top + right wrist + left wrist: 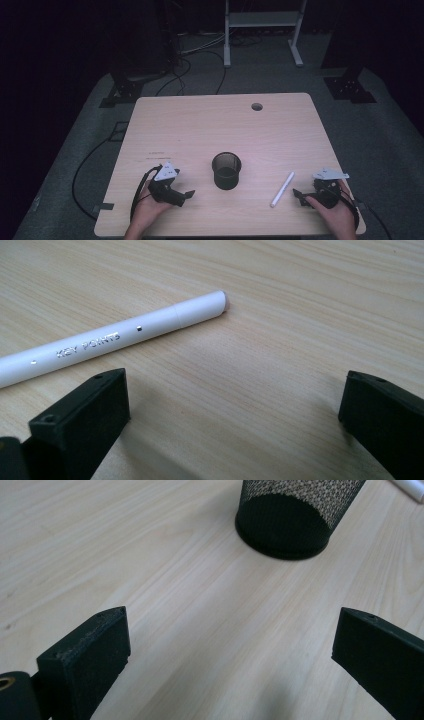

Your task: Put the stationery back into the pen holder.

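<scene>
A black mesh cup [226,170] stands upright near the middle of the light wooden table [210,125]. A white pen [282,189] lies flat to its right; the right gripper view reads "KEY POINTS" on the pen [115,339]. My left gripper [186,196] rests low at the front left, open and empty, jaws pointing toward the cup [295,520]. My right gripper [298,196] sits at the front right, open and empty, just right of the pen. In the right gripper view the pen lies just beyond my right gripper [235,405], slanting off to the left.
A round cable hole [257,106] sits near the table's far edge. Cables [195,65] run across the grey carpet beyond, with a white stand [262,30] and dark stand feet [350,87] farther back. The table's front edge lies just below both hands.
</scene>
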Tool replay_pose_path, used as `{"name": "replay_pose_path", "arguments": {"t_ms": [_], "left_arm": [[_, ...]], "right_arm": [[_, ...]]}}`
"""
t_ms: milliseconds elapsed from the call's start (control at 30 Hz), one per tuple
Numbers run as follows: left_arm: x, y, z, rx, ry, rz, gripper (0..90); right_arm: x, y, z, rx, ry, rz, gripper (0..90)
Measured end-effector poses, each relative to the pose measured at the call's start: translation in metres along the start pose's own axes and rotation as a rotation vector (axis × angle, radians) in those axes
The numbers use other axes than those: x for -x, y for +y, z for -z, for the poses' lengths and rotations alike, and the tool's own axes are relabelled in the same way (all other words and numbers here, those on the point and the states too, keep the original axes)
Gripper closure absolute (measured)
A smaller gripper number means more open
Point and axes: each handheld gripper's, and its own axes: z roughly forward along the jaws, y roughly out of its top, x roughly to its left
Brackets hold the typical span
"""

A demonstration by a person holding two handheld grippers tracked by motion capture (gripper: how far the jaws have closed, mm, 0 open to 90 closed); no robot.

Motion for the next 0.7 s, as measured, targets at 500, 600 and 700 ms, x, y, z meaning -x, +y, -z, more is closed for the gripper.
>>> {"name": "replay_pose_path", "arguments": {"t_ms": [500, 600, 700], "left_arm": [[-0.014, -0.023, 0.011, -0.023, 0.048, 0.051, 1.1], [-0.017, -0.027, 0.014, -0.039, 0.065, 0.052, 1.1], [-0.019, -0.033, 0.015, -0.049, 0.077, 0.059, 1.2]], "right_arm": [[0.0, 0.0, 0.0, 0.0, 0.0, 0.0, 0.0], [0.0, 0.0, 0.0, 0.0, 0.0, 0.0, 0.0], [0.0, 0.0, 0.0, 0.0, 0.0, 0.0, 0.0]]}}
